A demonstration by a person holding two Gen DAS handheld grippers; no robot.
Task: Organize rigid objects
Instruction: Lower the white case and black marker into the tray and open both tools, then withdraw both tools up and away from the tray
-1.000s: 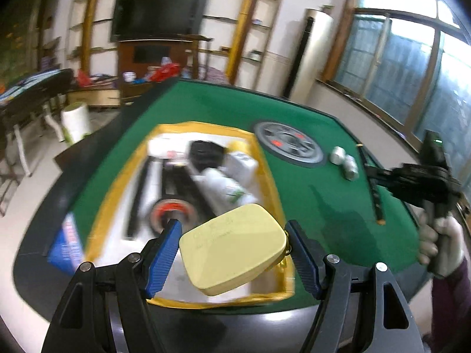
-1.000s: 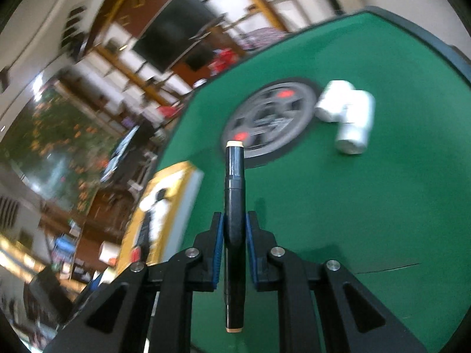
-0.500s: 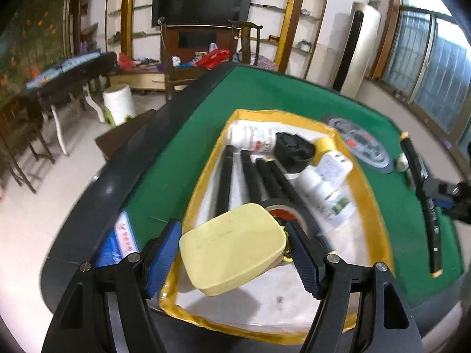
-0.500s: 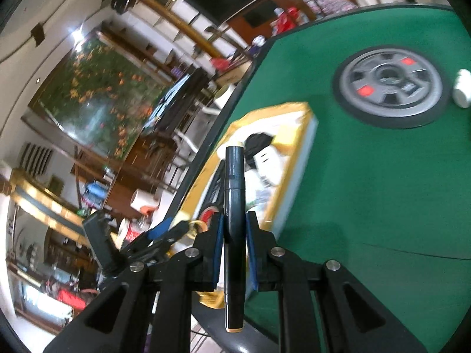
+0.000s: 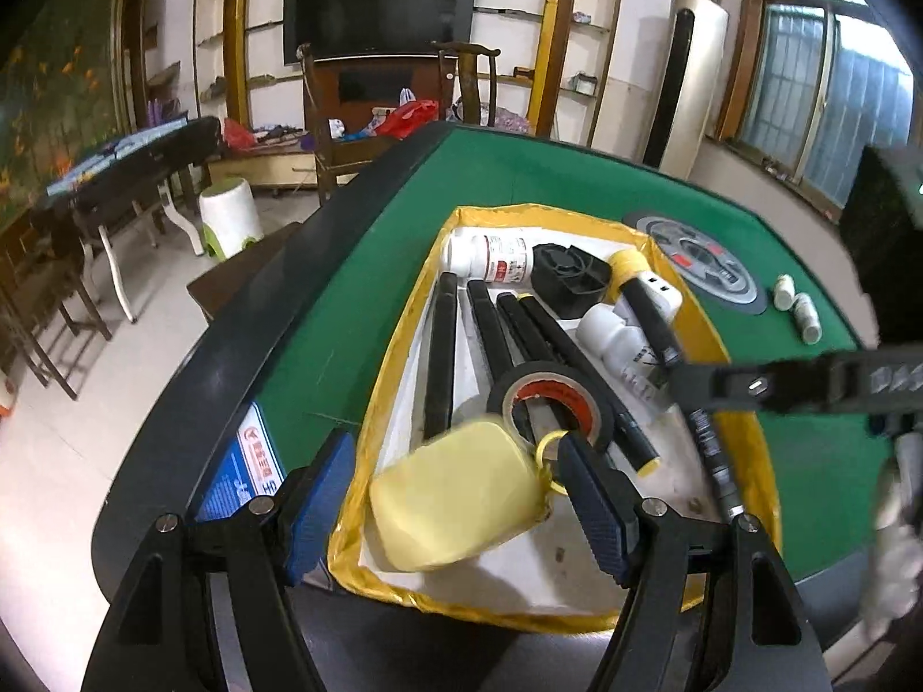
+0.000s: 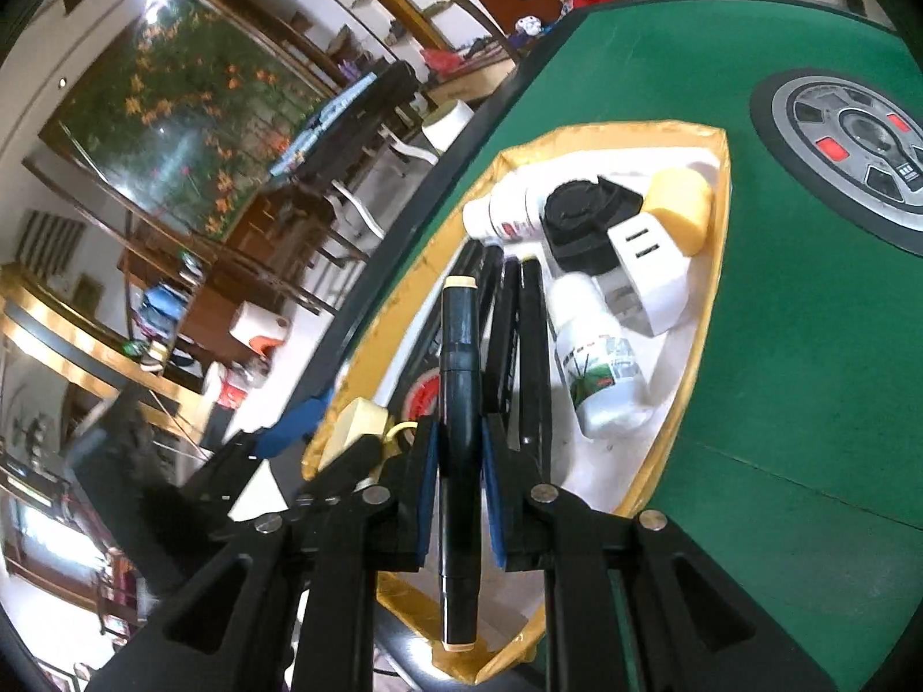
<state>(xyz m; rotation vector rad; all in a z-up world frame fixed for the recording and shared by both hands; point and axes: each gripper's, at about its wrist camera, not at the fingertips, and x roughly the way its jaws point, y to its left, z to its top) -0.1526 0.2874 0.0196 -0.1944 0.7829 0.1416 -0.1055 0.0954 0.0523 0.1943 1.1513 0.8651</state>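
A pale yellow case [image 5: 456, 496] sits tilted and blurred between the blue pads [image 5: 594, 507] of my left gripper [image 5: 456, 461], low over the near left corner of the yellow-rimmed tray [image 5: 392, 346]. That gripper is shut on it. My right gripper [image 6: 458, 444] is shut on a black marker [image 6: 458, 334] with cream ends, lengthwise over the tray's [image 6: 709, 288] near part. The left wrist view shows this marker [image 5: 655, 323] crossing the tray's right side in the right gripper [image 5: 686, 380]. The case [image 6: 357, 427] also shows in the right wrist view.
In the tray lie several black markers [image 5: 444, 357], a black tape roll [image 5: 548, 403], white bottles [image 5: 496, 256], a black round part [image 5: 568, 274] and a white adapter [image 6: 652, 271]. A grey disc [image 5: 701, 265] and two small white bottles [image 5: 799, 308] sit on the green felt. A gloved hand [image 5: 900, 507] is at the right.
My right gripper swept left with the marker, from beside the grey disc to above the tray. My left gripper came lower over the tray's near corner, and the case now sits lower between the pads.
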